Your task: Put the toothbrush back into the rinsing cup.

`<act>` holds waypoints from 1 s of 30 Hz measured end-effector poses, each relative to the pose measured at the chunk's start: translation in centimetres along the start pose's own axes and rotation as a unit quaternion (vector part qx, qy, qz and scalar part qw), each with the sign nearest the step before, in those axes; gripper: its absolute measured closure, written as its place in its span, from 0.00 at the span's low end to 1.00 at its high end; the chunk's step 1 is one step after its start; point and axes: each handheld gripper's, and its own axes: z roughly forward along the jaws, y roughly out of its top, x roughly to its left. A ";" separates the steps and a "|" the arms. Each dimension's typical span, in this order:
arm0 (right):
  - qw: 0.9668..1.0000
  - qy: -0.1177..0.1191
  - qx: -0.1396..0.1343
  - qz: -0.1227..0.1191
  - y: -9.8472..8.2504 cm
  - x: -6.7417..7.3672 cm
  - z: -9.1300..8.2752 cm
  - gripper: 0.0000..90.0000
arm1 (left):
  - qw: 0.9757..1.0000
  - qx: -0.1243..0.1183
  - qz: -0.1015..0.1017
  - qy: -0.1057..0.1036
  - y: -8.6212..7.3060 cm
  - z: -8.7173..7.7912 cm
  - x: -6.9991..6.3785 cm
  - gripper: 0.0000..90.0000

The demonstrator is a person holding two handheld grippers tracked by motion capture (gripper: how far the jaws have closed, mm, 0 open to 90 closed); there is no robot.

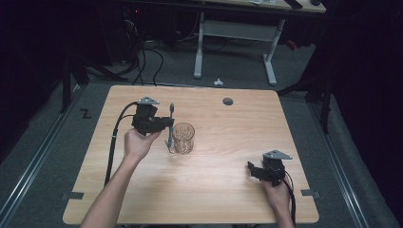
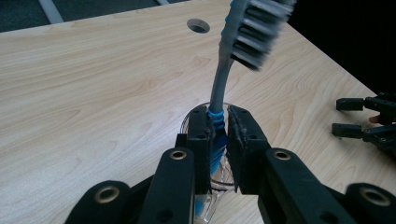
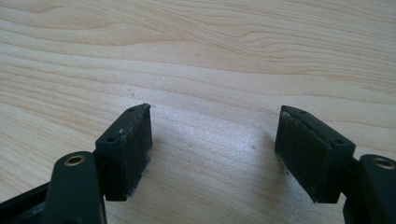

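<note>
High view: a light wooden desk (image 1: 214, 190) carries a clear drinking glass (image 1: 183, 138) slightly left of the frame's centre. The left gripper (image 1: 170, 124), held by the person's left hand (image 1: 138, 144), sits just left of the glass with its jaws closed on a grey toothbrush (image 1: 170, 126); the brush stands nearly upright, bristle head toward the top of the frame, lower end beside the left edge of the glass. A black cable (image 1: 113, 142) trails from this gripper down the left side of the desk. The right gripper (image 1: 251, 168) rests in the lower right of the frame, held by the right hand (image 1: 278, 197), well apart from the glass. A round cable hole (image 1: 228, 101) lies near the far edge of the desk. Left gripper view: the 2 jaws clamp the blue ribbed grip section of the toothbrush (image 2: 219, 93) at the frame's centre, the bristles reaching the upper right of centre; the glass (image 2: 219, 182) shows behind and below the jaws, and whether the handle tip is inside it cannot be told. The right gripper (image 2: 348, 116) appears at the right edge, its jaws apart. Right gripper view: the 2 jaws stand wide apart over bare desk (image 3: 196, 56), with nothing between them.
</note>
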 end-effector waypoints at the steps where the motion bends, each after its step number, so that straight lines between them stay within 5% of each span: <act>1: 1.000 0.000 0.000 0.000 0.0 0.0 0.0 0.31 | 1.000 0.000 0.000 0.000 -0.1 0.0 0.0 0.89; 18: 1.000 0.000 0.000 0.001 0.0 0.0 0.0 0.31 | 1.000 0.002 -0.001 0.002 -1.1 0.0 0.1 0.88; 30: 1.000 0.000 0.000 0.001 0.0 0.0 0.0 0.31 | 1.000 0.009 0.017 0.017 -1.7 0.3 -0.6 0.88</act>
